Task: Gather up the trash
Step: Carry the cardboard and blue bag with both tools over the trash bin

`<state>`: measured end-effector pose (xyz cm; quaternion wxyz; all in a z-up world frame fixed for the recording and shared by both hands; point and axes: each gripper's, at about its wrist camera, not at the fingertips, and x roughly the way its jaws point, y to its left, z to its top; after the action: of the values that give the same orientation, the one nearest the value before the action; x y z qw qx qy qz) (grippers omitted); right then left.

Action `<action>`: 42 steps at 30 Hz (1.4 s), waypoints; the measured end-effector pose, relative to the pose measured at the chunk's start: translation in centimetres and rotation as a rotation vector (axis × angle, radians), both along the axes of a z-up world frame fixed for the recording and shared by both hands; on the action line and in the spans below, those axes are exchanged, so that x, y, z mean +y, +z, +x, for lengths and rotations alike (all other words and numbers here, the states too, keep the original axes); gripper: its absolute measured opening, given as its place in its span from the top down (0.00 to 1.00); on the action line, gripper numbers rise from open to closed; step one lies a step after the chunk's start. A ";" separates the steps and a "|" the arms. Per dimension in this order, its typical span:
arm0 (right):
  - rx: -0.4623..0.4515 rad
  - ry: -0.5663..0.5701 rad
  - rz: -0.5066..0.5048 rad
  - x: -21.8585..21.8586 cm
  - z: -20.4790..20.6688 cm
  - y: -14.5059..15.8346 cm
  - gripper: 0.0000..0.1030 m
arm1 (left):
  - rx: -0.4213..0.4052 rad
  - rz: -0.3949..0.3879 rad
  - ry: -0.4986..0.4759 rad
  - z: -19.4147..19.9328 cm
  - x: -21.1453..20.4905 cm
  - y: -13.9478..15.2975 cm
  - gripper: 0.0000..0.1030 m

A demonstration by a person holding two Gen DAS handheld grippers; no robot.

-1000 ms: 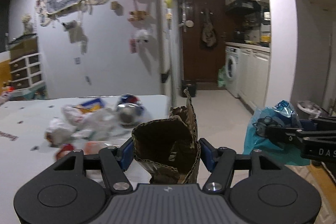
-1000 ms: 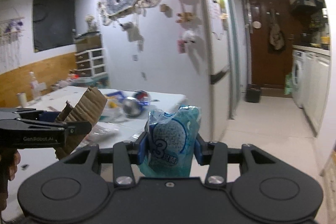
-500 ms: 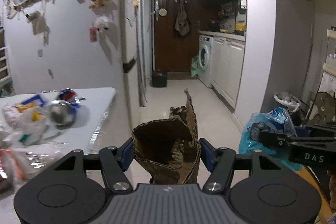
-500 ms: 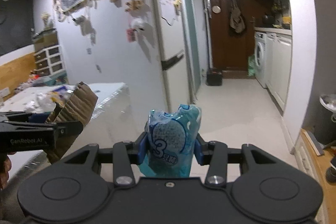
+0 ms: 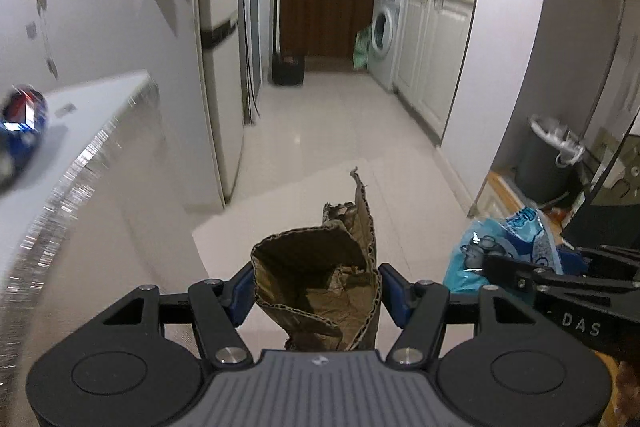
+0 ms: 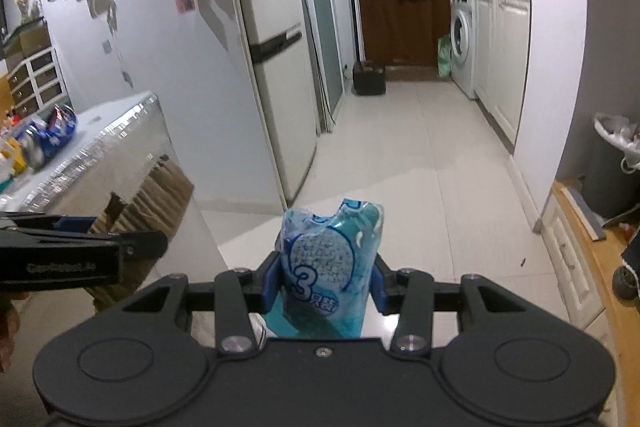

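My left gripper (image 5: 316, 285) is shut on a crumpled piece of brown cardboard (image 5: 320, 275), held over the floor past the table's corner. My right gripper (image 6: 326, 281) is shut on a blue plastic wrapper (image 6: 330, 263) printed with a white "3". In the left wrist view the right gripper (image 5: 520, 273) and its wrapper (image 5: 504, 247) show at the right. In the right wrist view the left gripper (image 6: 100, 247) and its cardboard (image 6: 156, 199) show at the left. A dark trash bin with a white liner (image 5: 550, 159) stands at the right, also in the right wrist view (image 6: 612, 167).
The white table (image 5: 80, 115) with leftover trash, including a red and blue can (image 5: 22, 115), lies at the left. A fridge (image 6: 268, 47) stands ahead on the left. A tiled hallway (image 6: 400, 131) leads to a washing machine (image 6: 462, 39). A wooden ledge (image 6: 584, 227) runs along the right.
Both grippers have swung right, away from the table, with their loads still held. The table has slid to the left edge and the bin has come closer at the right.
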<state>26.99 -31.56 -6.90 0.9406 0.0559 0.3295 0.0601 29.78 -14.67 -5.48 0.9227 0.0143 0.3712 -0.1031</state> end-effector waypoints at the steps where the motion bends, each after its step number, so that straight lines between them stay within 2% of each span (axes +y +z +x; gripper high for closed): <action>1: 0.014 0.000 -0.002 0.2 0.6 -0.7 0.55 | 0.020 -0.007 -0.003 0.7 0.0 -0.8 0.38; 11: 0.191 0.021 -0.029 2.1 6.5 -7.3 0.55 | 0.188 0.021 0.024 4.9 1.4 -7.6 0.38; 20: 0.356 0.052 -0.060 3.6 9.1 -13.0 0.55 | 0.351 0.083 0.038 7.4 2.7 -13.5 0.38; 32: 0.526 0.094 -0.093 4.3 10.5 -17.8 0.54 | 0.541 0.071 0.008 9.6 3.1 -19.2 0.38; 37: 0.560 0.123 -0.101 4.8 11.2 -19.1 0.53 | 0.589 0.091 0.012 9.7 3.4 -21.3 0.37; 42: 0.577 0.162 -0.108 5.4 11.7 -20.0 0.50 | 0.613 0.113 0.029 10.3 3.9 -22.1 0.37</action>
<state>38.72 -26.21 -26.94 0.8018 -0.0057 0.5893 0.0992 40.12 -10.82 -27.62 0.7668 0.0287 0.6375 -0.0687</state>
